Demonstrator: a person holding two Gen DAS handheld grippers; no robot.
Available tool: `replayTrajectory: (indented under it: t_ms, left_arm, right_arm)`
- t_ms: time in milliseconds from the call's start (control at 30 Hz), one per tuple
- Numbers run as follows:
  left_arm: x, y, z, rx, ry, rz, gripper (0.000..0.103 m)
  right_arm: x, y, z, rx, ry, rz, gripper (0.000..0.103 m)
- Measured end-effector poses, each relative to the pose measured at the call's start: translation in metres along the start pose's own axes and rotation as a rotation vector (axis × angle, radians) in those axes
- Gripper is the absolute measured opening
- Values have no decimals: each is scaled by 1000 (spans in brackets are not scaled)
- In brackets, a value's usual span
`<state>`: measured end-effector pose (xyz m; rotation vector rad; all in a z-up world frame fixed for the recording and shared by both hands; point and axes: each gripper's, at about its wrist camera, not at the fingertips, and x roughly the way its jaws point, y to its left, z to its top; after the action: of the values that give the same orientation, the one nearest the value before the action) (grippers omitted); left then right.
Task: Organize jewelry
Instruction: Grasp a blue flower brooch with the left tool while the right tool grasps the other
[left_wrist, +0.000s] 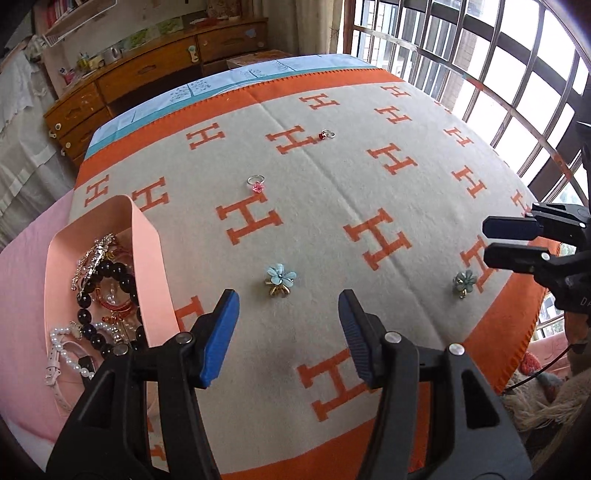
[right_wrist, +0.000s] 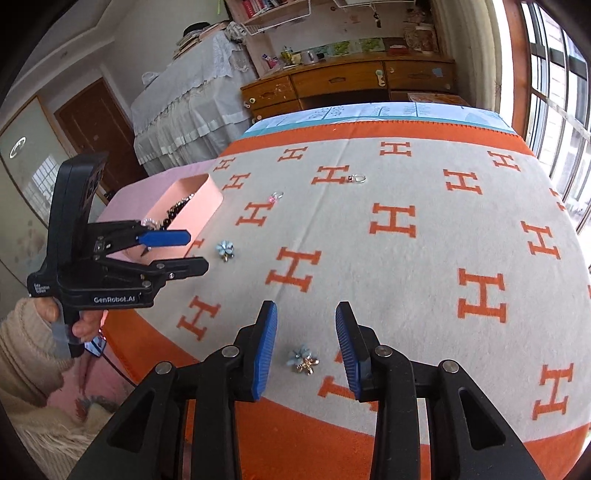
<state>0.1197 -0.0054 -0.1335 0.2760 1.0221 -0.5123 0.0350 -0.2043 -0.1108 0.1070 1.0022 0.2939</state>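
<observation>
A pink box (left_wrist: 147, 258) at the left holds bead bracelets, a pearl strand and a brooch; it also shows in the right wrist view (right_wrist: 201, 206). On the blanket lie a blue flower earring (left_wrist: 280, 280), a second flower earring (left_wrist: 464, 282), a pink-stone ring (left_wrist: 256, 183) and a red-stone ring (left_wrist: 326, 134). My left gripper (left_wrist: 288, 332) is open and empty, just short of the first earring. My right gripper (right_wrist: 306, 347) is open, its fingers either side of the second earring (right_wrist: 303, 360). The first earring (right_wrist: 225, 249) and both rings (right_wrist: 276, 196) (right_wrist: 357, 178) show farther off.
The blanket (left_wrist: 332, 206) with orange H letters covers the table; its orange border (right_wrist: 295, 435) runs along the near edge. A wooden dresser (right_wrist: 347, 86) stands behind. Barred windows (left_wrist: 480, 66) are on the right. A cloth-covered table (right_wrist: 184, 103) stands at the far left.
</observation>
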Motion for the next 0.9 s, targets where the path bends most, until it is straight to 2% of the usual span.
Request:
replayTrajectory:
  t_ms: [267, 500, 600, 733, 900]
  left_arm:
    - [23, 3, -3, 3, -9, 27, 53]
    - [33, 0, -1, 23, -14, 34, 53]
    - [33, 0, 0, 29, -19, 28, 51]
    - [32, -2, -1, 51, -27, 7, 43]
    - [33, -2, 0, 57, -36, -4, 42]
  right_arm:
    - [21, 12, -30, -178, -6, -18, 34]
    - [32, 25, -44, -317, -20, -83, 34]
    - [34, 27, -46, -353, -28, -99, 34]
    - [34, 23, -47, -362, -34, -92, 34]
    - [33, 21, -48, -372, -45, -86, 31]
